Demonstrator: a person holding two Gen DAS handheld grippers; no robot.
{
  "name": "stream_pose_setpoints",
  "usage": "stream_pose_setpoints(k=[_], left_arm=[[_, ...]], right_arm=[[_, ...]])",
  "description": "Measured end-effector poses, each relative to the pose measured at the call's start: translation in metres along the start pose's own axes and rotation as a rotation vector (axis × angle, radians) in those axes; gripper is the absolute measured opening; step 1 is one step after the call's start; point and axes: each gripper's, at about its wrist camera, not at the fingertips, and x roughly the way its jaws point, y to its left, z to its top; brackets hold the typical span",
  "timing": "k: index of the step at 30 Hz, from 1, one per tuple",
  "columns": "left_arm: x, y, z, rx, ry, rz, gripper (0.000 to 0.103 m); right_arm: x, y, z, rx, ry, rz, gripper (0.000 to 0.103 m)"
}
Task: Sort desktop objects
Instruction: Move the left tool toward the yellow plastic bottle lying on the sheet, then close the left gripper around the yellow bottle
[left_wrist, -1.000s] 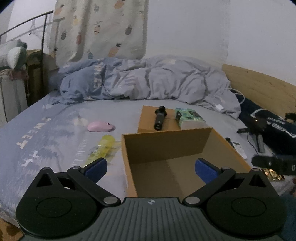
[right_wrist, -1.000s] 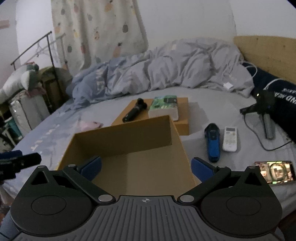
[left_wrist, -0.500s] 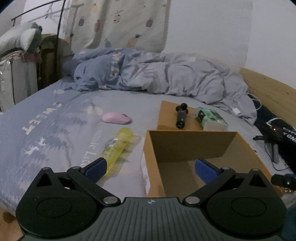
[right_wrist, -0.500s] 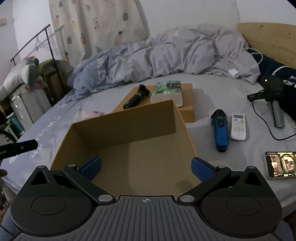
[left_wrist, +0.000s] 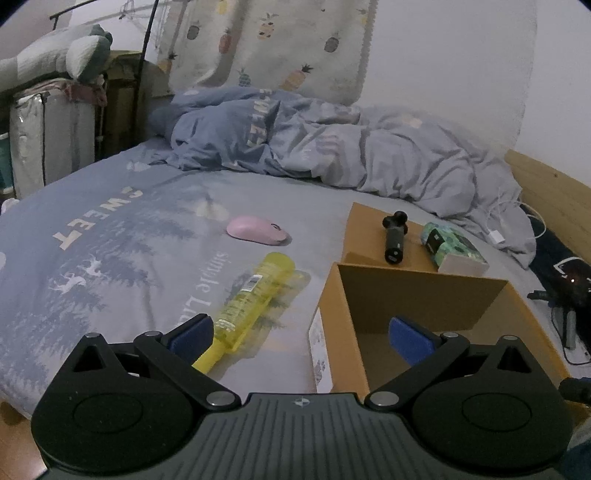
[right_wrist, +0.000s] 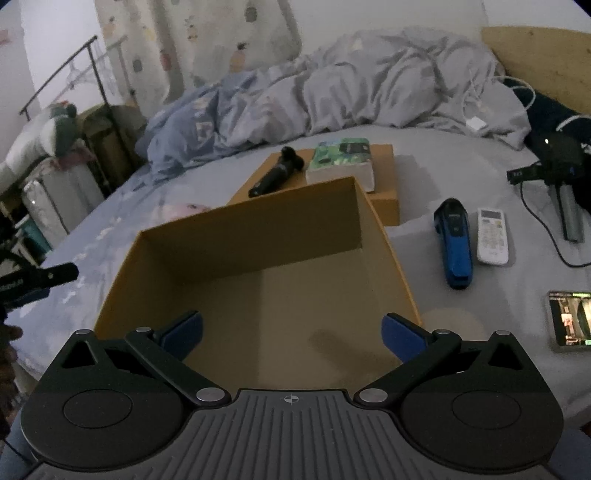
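Bedsheet (left_wrist: 110, 258) instead of a desk today, grey-blue and printed, with the open cardboard box (right_wrist: 373, 221) sitting empty in the middle of it. Nothing is sorted yet by the look of it, so we are watching the approach to a first pick. The left gripper (left_wrist: 301, 334) is hovering with its jaws wide apart, nothing between them, its left finger just over the handle end of the yellow brush (left_wrist: 255, 291) lying beside the box. The right gripper (right_wrist: 291, 332) is hanging over the box's near edge, likewise spread and empty. Next move, I'd judge: swing left, drop, and close across that narrow yellow handle. Only the left view is showing the brush and the pink mouse (left_wrist: 256, 229) clearly; only the right is giving us the blue device (right_wrist: 455, 245), white remote (right_wrist: 491, 236) and phone (right_wrist: 569, 317).
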Motion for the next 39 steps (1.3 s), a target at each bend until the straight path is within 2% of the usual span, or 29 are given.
stream_pose_setpoints(k=[6, 11, 24, 31, 39], left_arm=[[0.013, -0.001, 0.011, 0.049, 0.0, 0.022, 0.103], [0.032, -0.002, 0.021, 0.119, 0.002, 0.033, 0.103], [0.088, 0.029, 0.024, 0.144, 0.126, 0.057, 0.103], [0.123, 0.038, 0.029, 0.192, 0.169, 0.029, 0.103], [0.163, 0.048, 0.021, 0.21, 0.222, 0.003, 0.103]], right_arm=[[0.002, -0.002, 0.01, 0.039, -0.006, 0.01, 0.103], [0.014, 0.005, 0.022, 0.016, -0.014, 0.007, 0.103], [0.074, 0.041, 0.06, 0.068, 0.009, 0.049, 0.103], [0.108, 0.068, 0.073, 0.087, 0.027, 0.092, 0.103], [0.138, 0.079, 0.075, 0.104, 0.065, 0.088, 0.103]])
